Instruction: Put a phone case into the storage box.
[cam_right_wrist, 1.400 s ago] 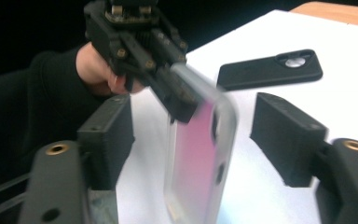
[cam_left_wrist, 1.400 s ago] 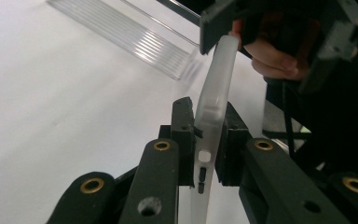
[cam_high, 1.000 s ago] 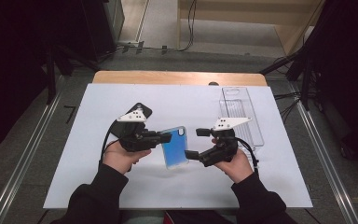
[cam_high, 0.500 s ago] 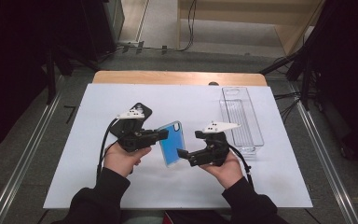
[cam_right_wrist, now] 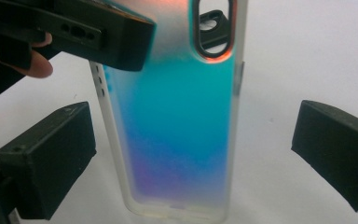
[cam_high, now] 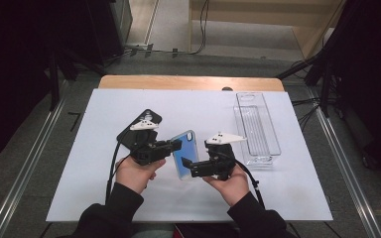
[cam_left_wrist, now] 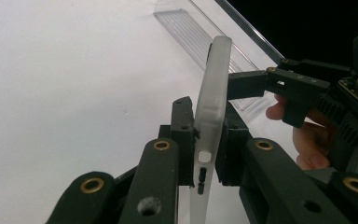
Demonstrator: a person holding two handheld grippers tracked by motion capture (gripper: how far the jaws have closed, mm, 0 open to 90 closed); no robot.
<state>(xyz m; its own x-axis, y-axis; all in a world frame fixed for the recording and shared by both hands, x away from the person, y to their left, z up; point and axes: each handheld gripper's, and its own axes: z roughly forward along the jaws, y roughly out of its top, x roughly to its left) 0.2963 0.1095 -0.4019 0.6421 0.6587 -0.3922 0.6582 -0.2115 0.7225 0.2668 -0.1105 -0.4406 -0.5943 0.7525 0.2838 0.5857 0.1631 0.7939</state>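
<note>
A translucent phone case (cam_high: pixel 186 153) with a blue iridescent back is held off the white mat, tilted on edge. My left gripper (cam_high: pixel 172 147) is shut on its long side, and in the left gripper view both pads pinch the frosted case (cam_left_wrist: pixel 212 93) near its side buttons. My right gripper (cam_high: pixel 188 165) faces the case from the right and is open. In the right gripper view the case (cam_right_wrist: pixel 177 126) stands between the two wide-apart pads (cam_right_wrist: pixel 335 149); the left pad is close to the case's edge and the right pad is well clear. The left gripper's jaw crosses that view's top left.
A black phone-shaped object (cam_high: pixel 146 120) lies on the mat (cam_high: pixel 104 114) behind the left hand. A clear plastic tray (cam_high: pixel 255 126) stands at the right, also behind the case in the left gripper view (cam_left_wrist: pixel 191 32). The table's wooden edge (cam_high: pixel 188 82) runs along the back.
The right hand has moved left toward the case, so its open jaws now straddle it. The left hand with the case has stayed almost still.
</note>
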